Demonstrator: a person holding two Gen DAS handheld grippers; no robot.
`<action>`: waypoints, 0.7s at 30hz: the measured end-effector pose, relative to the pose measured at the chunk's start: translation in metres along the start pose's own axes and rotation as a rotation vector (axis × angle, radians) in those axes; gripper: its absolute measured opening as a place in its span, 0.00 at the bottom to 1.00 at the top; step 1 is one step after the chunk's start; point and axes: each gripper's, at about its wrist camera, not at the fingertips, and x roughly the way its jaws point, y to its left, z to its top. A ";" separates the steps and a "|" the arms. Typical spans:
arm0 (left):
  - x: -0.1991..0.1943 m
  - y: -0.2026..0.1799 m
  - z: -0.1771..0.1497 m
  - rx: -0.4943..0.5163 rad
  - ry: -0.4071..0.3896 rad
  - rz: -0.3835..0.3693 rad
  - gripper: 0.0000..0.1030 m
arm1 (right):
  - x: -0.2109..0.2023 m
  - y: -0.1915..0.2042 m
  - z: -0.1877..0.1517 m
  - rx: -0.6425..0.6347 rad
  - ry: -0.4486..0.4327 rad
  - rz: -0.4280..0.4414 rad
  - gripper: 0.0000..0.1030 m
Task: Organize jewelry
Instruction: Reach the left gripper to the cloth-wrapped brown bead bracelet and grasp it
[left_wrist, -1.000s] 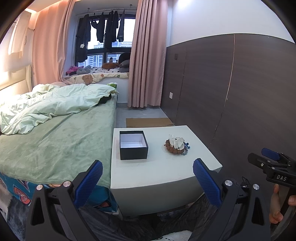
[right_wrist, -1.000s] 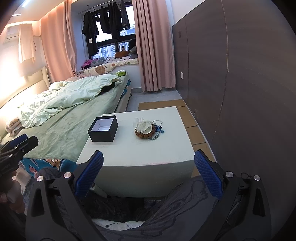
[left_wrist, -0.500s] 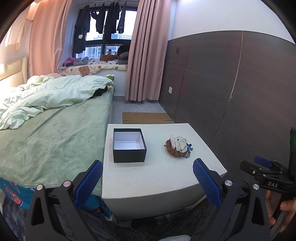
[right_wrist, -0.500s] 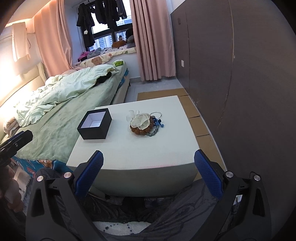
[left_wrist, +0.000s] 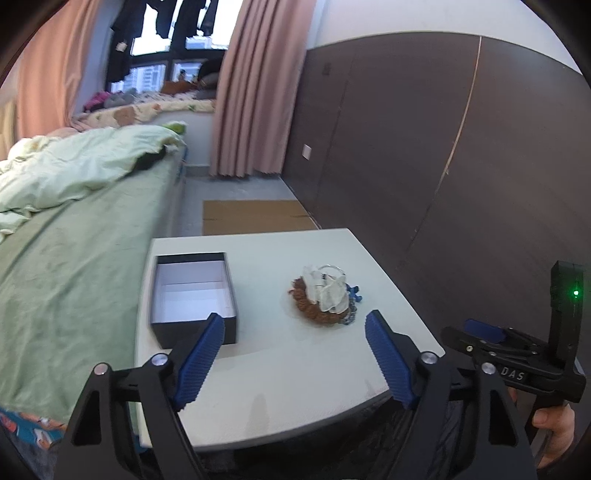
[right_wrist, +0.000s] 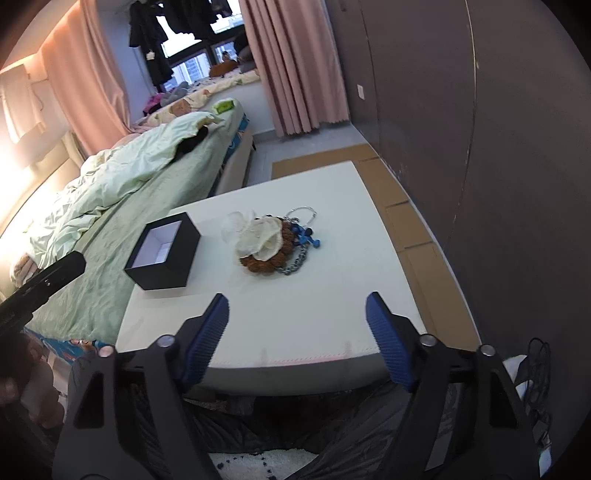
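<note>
Setting: a bedroom, with a low white table (left_wrist: 280, 373) standing between a bed (left_wrist: 74, 266) on one side and a dark wood-panel wall (left_wrist: 424, 147) on the other.

Left gripper (left_wrist: 294, 354): held low at the near edge of the table, its blue fingers (left_wrist: 199, 356) spread wide with nothing between them. From its own camera the left finger overlaps the near corner of the box.

Right gripper (right_wrist: 296, 336): also at the near edge of the table, fingers (right_wrist: 388, 343) spread wide and holding nothing. In the left camera it shows at the right, gripped by a hand (left_wrist: 554, 424) at the bottom corner.

Box (right_wrist: 163, 255): black, open at the top, with a white inside. It sits on the table's bed side.

Jewelry pile (right_wrist: 271, 242): a small heap near the middle of the table, beside the box and apart from it. It rests on the tabletop, outside the box.

What is in the pile: a brown beaded ring (left_wrist: 314, 312) underneath, a cream fabric flower (right_wrist: 260, 240) on top, a silver chain (right_wrist: 295, 262), a thin silver hoop (right_wrist: 303, 212) and a small blue piece (right_wrist: 304, 236). They lie tangled and touching one another.

Bed: green sheet with a rumpled pale green quilt (right_wrist: 122, 177).

Beyond: pink curtains (left_wrist: 255, 88), a window with dark clothes (left_wrist: 162, 26) hanging in front of it, and flat brown cardboard (left_wrist: 255, 216) on the floor past the table.
</note>
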 end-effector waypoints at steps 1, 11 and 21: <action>0.007 -0.002 0.002 0.004 0.006 -0.008 0.73 | 0.004 -0.003 0.001 0.005 0.006 -0.002 0.70; 0.086 -0.020 0.022 0.059 0.093 -0.092 0.72 | 0.026 -0.027 0.014 0.081 -0.013 0.012 0.68; 0.159 -0.027 0.024 0.047 0.205 -0.115 0.72 | 0.054 -0.054 0.022 0.161 0.030 0.002 0.66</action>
